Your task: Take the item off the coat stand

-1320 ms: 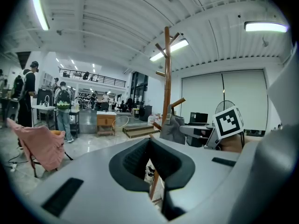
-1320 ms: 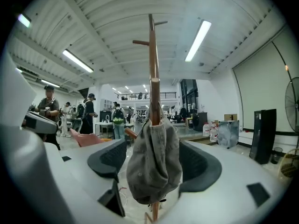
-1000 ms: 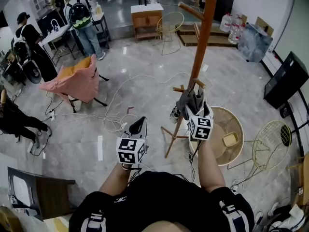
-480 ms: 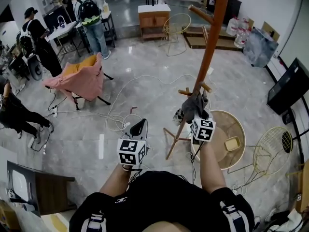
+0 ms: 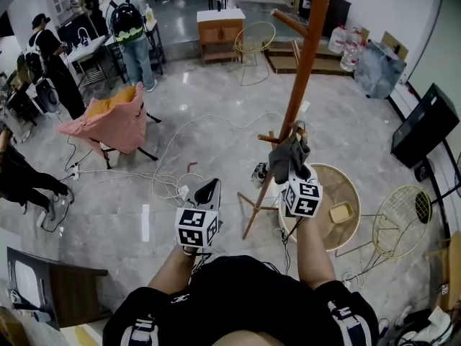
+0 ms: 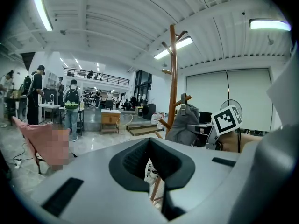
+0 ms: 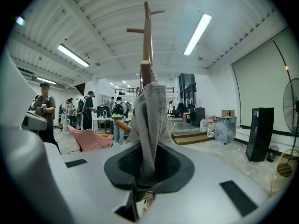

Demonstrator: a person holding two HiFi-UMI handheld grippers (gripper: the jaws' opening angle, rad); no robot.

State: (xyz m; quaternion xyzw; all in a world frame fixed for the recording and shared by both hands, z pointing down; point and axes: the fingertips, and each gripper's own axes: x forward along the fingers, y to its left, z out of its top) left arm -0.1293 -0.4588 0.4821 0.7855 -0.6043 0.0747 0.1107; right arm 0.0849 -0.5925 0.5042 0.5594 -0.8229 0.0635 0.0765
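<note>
A tall wooden coat stand (image 5: 296, 85) rises in front of me. A grey cloth item (image 5: 287, 157) hangs from a low peg on it. My right gripper (image 5: 290, 170) is at the cloth's lower end, and its jaws are closing with the cloth pinched between them. In the right gripper view the grey cloth (image 7: 150, 120) runs from the stand (image 7: 147, 41) down into the jaws of my right gripper (image 7: 142, 178). My left gripper (image 5: 207, 190) hangs to the left of the stand, shut and holding nothing. The left gripper view shows the stand (image 6: 173, 69) and the hanging cloth (image 6: 184, 125).
A round wicker table (image 5: 344, 186) stands just right of the stand's feet, and a wire chair (image 5: 403, 218) is further right. Cables (image 5: 173, 171) trail over the floor on the left, beside a pink-draped chair (image 5: 115, 121). Several people stand at the back left. A black panel (image 5: 425, 121) leans at the right.
The right gripper's jaws have come together on the lower end of the grey cloth. The left gripper has hardly moved.
</note>
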